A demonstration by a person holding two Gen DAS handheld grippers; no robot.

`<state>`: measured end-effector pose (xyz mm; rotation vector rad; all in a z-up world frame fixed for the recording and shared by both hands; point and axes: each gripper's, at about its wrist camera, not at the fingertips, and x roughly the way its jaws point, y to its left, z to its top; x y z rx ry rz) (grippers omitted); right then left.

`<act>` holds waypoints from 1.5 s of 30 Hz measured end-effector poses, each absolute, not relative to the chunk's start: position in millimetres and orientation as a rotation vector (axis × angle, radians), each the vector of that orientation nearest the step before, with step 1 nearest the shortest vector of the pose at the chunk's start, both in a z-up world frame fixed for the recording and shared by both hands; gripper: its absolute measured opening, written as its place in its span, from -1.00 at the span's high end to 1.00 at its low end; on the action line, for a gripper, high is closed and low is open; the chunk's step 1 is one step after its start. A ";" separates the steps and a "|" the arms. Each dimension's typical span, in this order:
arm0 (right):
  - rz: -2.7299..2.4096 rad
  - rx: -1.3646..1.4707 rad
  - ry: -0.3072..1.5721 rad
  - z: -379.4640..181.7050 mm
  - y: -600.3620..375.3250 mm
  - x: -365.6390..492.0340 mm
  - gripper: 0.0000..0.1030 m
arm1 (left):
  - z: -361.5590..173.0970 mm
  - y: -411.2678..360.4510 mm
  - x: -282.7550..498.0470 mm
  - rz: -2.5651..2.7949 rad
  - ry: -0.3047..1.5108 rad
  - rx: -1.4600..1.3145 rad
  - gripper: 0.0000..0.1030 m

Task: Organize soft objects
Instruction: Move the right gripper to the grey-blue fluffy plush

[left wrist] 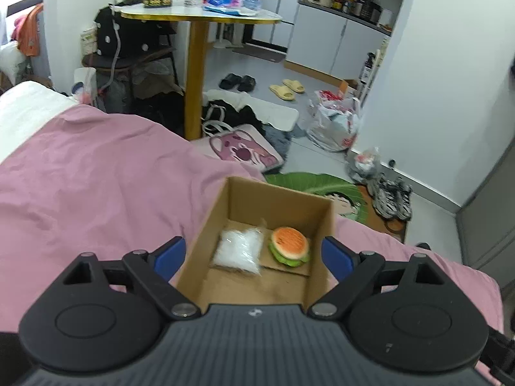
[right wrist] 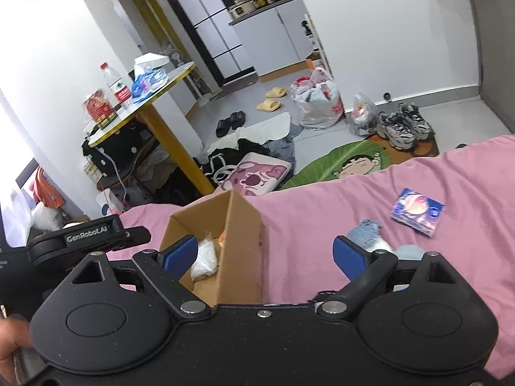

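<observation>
"GenRobot.AI" marks the left gripper (right wrist: pixel 88 241) beside the cardboard box (right wrist: pixel 244 244).

pink bedsheet (left wrist: pixel 96 177), brown box (left wrist: pixel 280 199), orange-green burger toy (left wrist: pixel 289 244)

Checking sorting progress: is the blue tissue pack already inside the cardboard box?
No, the blue tissue pack lies on the pink bedspread, well apart from the cardboard box.
</observation>
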<state>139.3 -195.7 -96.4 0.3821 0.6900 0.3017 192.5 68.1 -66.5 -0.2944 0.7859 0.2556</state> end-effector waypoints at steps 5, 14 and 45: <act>0.275 0.415 0.673 -96.3 -223.2 133.2 -0.77 | -59.4 38.2 186.3 0.209 0.791 -0.237 -0.75; 0.251 0.454 0.677 -110.9 -263.2 123.5 -0.77 | -60.1 -9.7 182.9 0.170 0.789 -0.158 -0.97; 0.130 0.728 0.780 -188.2 -361.8 151.1 -0.45 | -86.0 -120.9 177.9 0.067 0.844 -0.083 -1.00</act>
